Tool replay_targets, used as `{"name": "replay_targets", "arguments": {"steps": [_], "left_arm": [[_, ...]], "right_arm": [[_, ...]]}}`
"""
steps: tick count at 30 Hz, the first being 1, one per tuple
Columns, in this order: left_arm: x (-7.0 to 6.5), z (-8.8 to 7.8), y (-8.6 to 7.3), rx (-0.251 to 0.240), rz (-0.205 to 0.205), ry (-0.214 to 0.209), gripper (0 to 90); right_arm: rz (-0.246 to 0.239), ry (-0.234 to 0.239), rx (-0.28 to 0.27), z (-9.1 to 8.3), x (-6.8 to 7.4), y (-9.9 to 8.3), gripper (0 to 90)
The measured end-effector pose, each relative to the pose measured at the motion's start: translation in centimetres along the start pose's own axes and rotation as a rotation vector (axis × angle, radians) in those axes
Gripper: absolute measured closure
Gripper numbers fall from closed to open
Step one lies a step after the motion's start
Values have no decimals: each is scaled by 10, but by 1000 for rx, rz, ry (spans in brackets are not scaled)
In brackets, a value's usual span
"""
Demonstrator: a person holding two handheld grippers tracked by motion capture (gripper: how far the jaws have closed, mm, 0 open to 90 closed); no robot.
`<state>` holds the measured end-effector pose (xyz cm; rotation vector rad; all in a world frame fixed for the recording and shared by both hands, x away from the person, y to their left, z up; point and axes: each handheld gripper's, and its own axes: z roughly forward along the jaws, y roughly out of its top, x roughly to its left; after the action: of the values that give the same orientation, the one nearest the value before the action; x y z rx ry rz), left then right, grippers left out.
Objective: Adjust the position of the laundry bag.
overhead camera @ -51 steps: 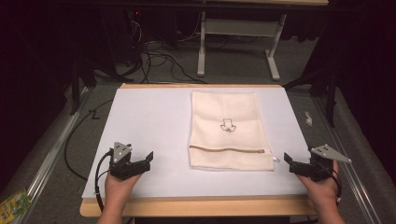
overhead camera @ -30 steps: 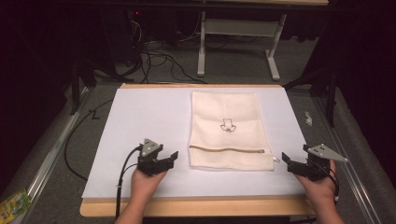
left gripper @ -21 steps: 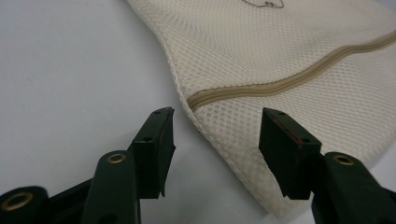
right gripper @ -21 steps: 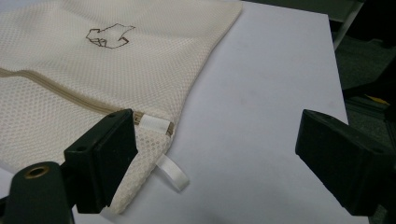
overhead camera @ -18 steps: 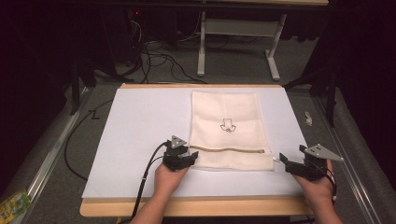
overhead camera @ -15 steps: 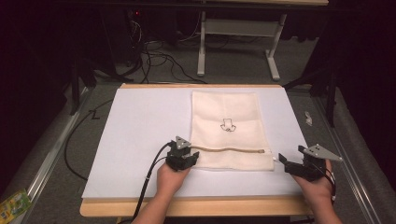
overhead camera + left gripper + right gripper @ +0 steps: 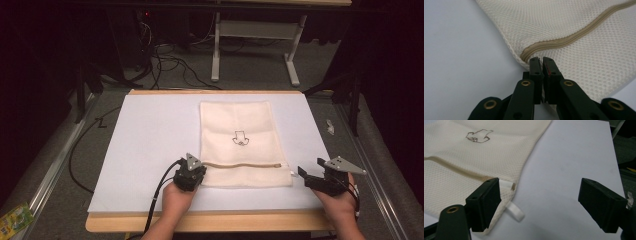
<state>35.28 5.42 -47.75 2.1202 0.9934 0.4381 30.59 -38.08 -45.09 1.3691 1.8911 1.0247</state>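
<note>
Cream mesh laundry bag (image 7: 242,145) lies flat near the middle of the white tabletop (image 7: 145,145), its tan zipper (image 7: 245,164) running across it close to the near edge. The left tool (image 7: 191,176) sits at the bag's near left corner, just below the zipper's closed end (image 7: 525,55). Its jaws have just been closing and now stand together; in the left gripper view they seem to pinch the mesh edge at that corner, though the jaws themselves hide the spot where cloth would be caught. The right tool (image 7: 312,178) waits just off the bag's near right corner with its jaws spread wide and nothing between them; in the right gripper view its left jaw stands over the corner where the white pull tab (image 7: 515,212) sticks out.

Anchoring the bag appears to be the step in hand, ahead of opening the zipper. Next, the right tool needs to come in over the tab and close on it while the left tool holds the corner steady.

A small dark printed mark (image 7: 240,138) on the bag is too small to read.
</note>
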Motion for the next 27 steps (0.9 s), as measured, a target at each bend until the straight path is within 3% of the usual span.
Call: {"name": "replay_targets", "arguments": {"steps": [3,8,18,23,27], "left_arm": [[0,-15,-14,10,75,32,866],[11,-30,-25,4,-7,-3,867],[10,-34,-29,-13,-13,11,823],[15,-39,-27,-75,-51,37,666],[20,-46,-26,-134,-46,62,467]], "right_arm": [[-1,8,8,1,2,0,204],[-12,13,14,3,5,1,210],[-47,54,23,3,15,0,279],[-44,74,25,3,17,0,314],[-31,96,23,3,18,1,362]]}}
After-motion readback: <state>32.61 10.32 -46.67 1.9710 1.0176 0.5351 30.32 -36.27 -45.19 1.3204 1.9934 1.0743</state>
